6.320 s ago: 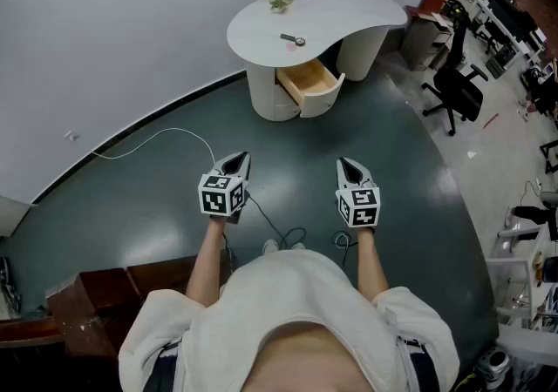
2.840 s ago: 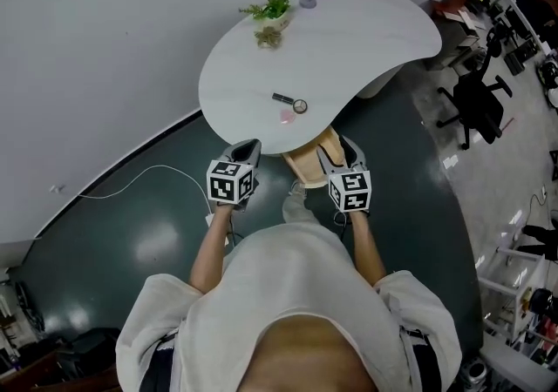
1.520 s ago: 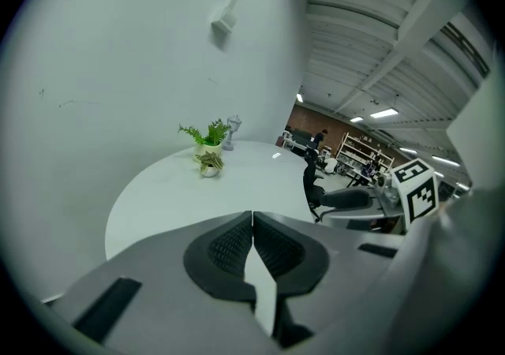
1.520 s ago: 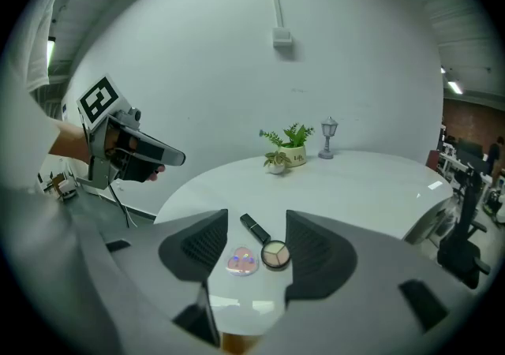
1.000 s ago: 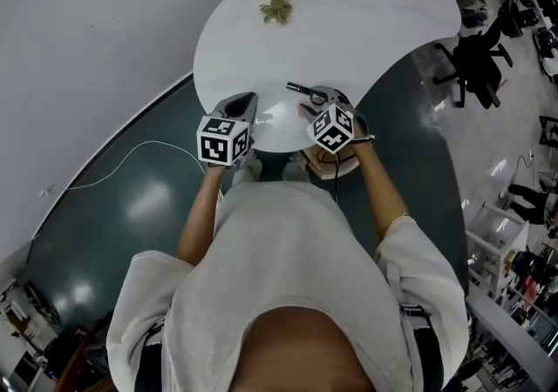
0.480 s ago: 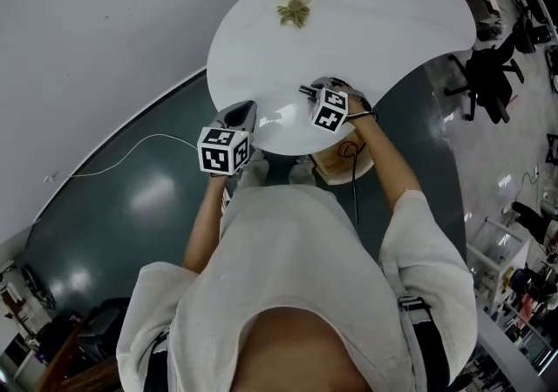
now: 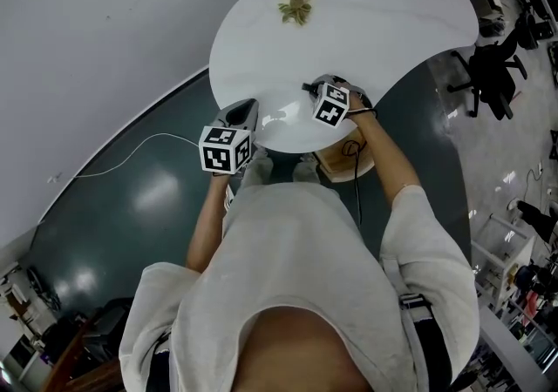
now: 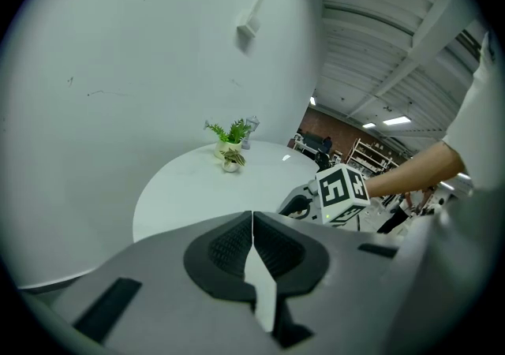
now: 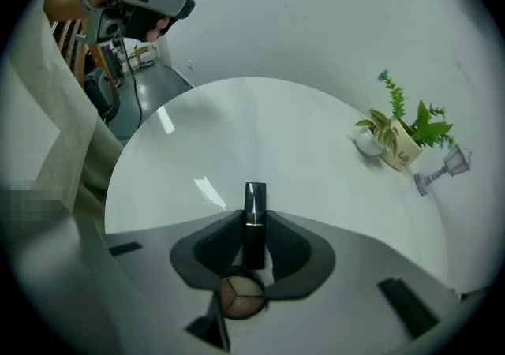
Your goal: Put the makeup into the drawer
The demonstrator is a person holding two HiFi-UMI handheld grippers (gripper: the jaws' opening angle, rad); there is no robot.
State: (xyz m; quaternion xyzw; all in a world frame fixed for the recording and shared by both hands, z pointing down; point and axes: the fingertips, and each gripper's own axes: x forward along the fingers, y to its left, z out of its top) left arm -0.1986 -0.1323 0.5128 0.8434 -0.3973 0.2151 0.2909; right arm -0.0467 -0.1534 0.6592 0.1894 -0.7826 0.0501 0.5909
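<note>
The right hand-held gripper (image 9: pixel 254 227) pointed steeply down at the white bench (image 9: pixel 237 125). Its jaws had just been closing, and the lipstick (image 9: pixel 254 197) stood between them. Both dark pads appeared to rest against the sides of the black tube, so the grip looked made or very nearly so. The lipstick lay flat on the bench with its long axis running straight ahead of this gripper, in line with the jaws. That let the pads squeeze across its narrow width, while its far end stuck out a little past the fingertips. Just behind its near end, back toward the root of the jaws, lay a round compact (image 9: pixel 239 297). It sat touching or almost touching the tube and was not itself held. The left hand-held gripper (image 8: pixel 252 223) hung at the bench's near edge with its jaws pressed together on nothing. The makeup lay well off to its right, so the right hand was clearly the nearer one. The open wooden drawer (image 7: pixel 331 165) lay below the right gripper and back toward the person, under the bench's edge. Judging from this, the next move would be a lift clear of the bench top. The lipstick would then travel backward and down, and the compact would still be left to fetch.
</note>
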